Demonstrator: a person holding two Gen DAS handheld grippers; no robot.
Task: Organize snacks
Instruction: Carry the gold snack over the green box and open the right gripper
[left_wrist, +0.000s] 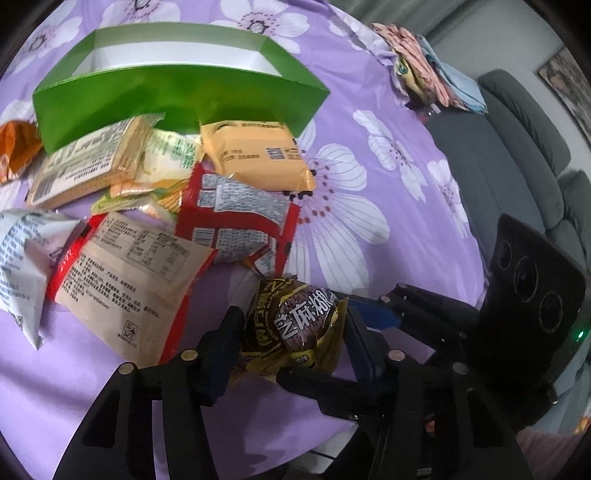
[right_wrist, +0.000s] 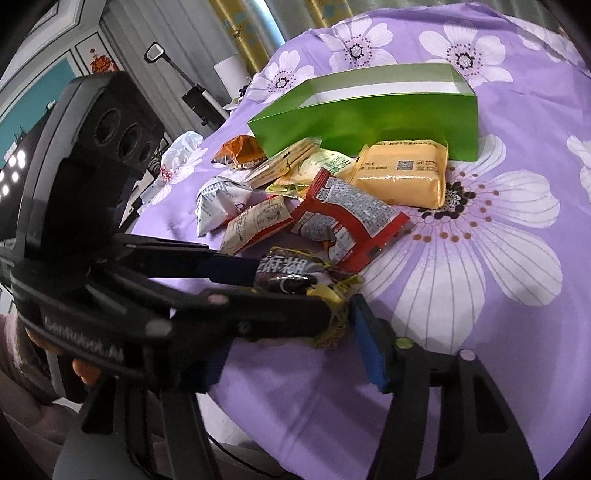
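My left gripper (left_wrist: 291, 332) is shut on a dark brown and yellow sesame-paste packet (left_wrist: 299, 325), held just above the purple flowered cloth (left_wrist: 369, 206). In the right wrist view the same packet (right_wrist: 291, 277) sits between the left gripper's fingers (right_wrist: 229, 266). My right gripper (right_wrist: 332, 325) is open, its blue-padded finger (right_wrist: 369, 347) beside the packet's yellow end. A green open box (left_wrist: 177, 92) stands at the far side, also in the right wrist view (right_wrist: 369, 114). Several loose snack packets (left_wrist: 236, 218) lie in front of it.
A yellow packet (right_wrist: 402, 177), a red-and-grey packet (right_wrist: 343, 221) and an orange packet (right_wrist: 240, 151) lie by the box. Folded clothes (left_wrist: 417, 66) sit at the cloth's far corner. A grey sofa (left_wrist: 517, 155) stands beyond the right edge.
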